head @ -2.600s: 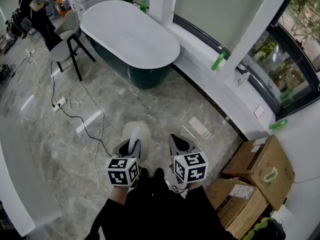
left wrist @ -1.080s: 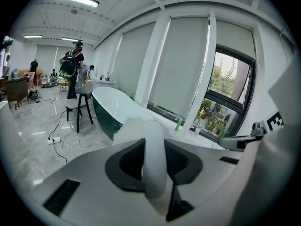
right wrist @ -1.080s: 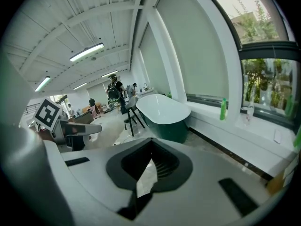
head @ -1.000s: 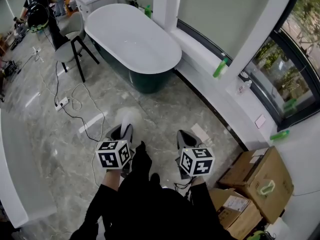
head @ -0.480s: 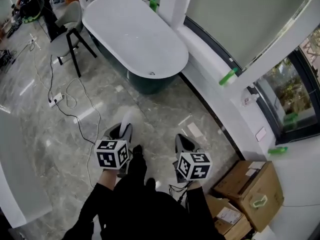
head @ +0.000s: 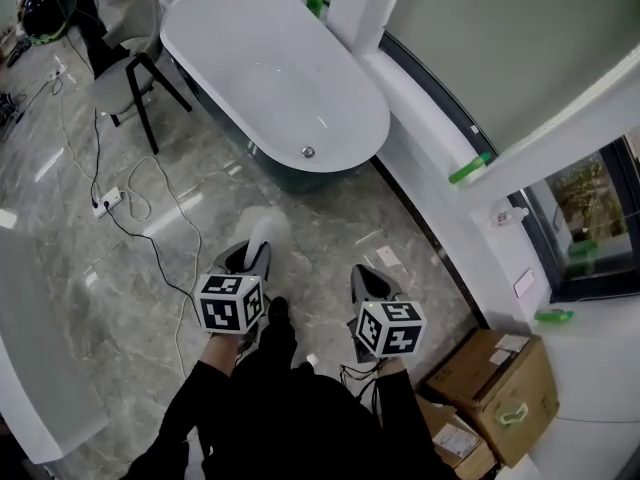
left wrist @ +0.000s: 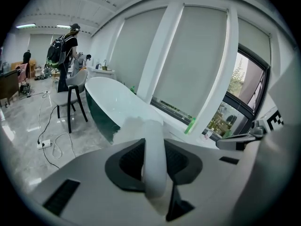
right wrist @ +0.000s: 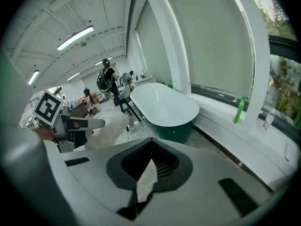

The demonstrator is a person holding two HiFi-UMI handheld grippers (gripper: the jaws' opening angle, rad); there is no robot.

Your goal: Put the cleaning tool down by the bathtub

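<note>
Overhead, L gripper (head: 248,256) is clamped on the cleaning tool (head: 263,230), long axis pointing fwd at the bathtub (head: 270,58), well ahead. L gripper view: handle runs out btwn jaws, bathtub ahead-left. R gripper view: R gripper (right wrist: 149,166) closed, empty.

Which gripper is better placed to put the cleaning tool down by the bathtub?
Left. The left gripper is closed on the cleaning tool, whose fluffy head points toward the bathtub ahead. The right gripper does not hold it, so a handover would be needless.
</note>
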